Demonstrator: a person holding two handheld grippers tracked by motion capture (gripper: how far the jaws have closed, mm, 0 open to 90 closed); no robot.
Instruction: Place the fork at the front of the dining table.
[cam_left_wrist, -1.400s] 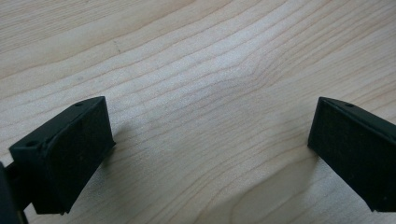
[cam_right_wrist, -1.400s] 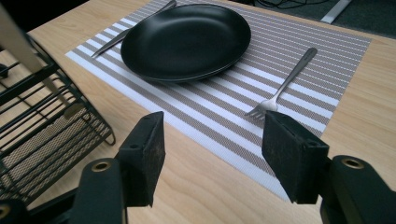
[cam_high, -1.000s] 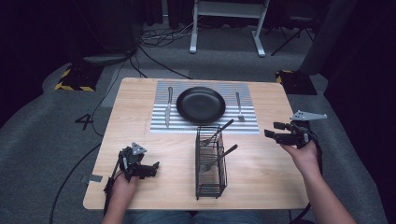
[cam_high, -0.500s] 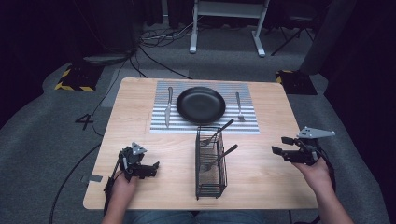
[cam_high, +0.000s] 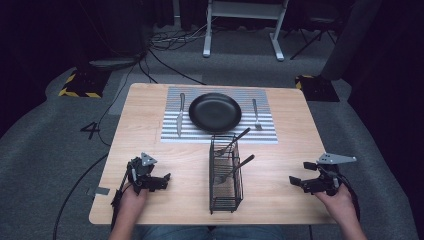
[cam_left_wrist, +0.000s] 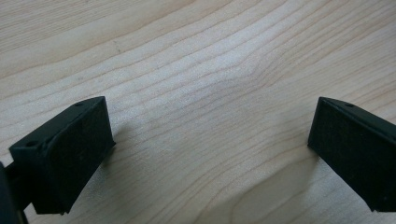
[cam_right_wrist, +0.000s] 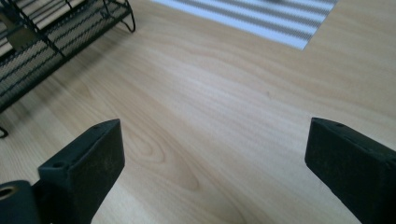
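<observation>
Near the bench's (cam_high: 150, 125) front edge, left tool (cam_high: 162, 180) and right tool (cam_high: 300, 172) rest, jaws spread, empty. Wire cutlery basket (cam_high: 225, 172) stands between them; black plate (cam_high: 215, 112) on striped placemat (cam_high: 220, 134) beyond.

At the frame's upper centre, a white metal stand (cam_high: 244, 20) rises from grey carpet (cam_high: 60, 125). Black cables (cam_high: 165, 45) snake left of it, near a yellow-black striped block (cam_high: 80, 85) at upper left.

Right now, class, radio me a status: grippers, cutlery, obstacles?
Left gripper and right gripper open, empty. Utensils in wire caddy; knife, fork flank plate. Nothing between jaws.
</observation>
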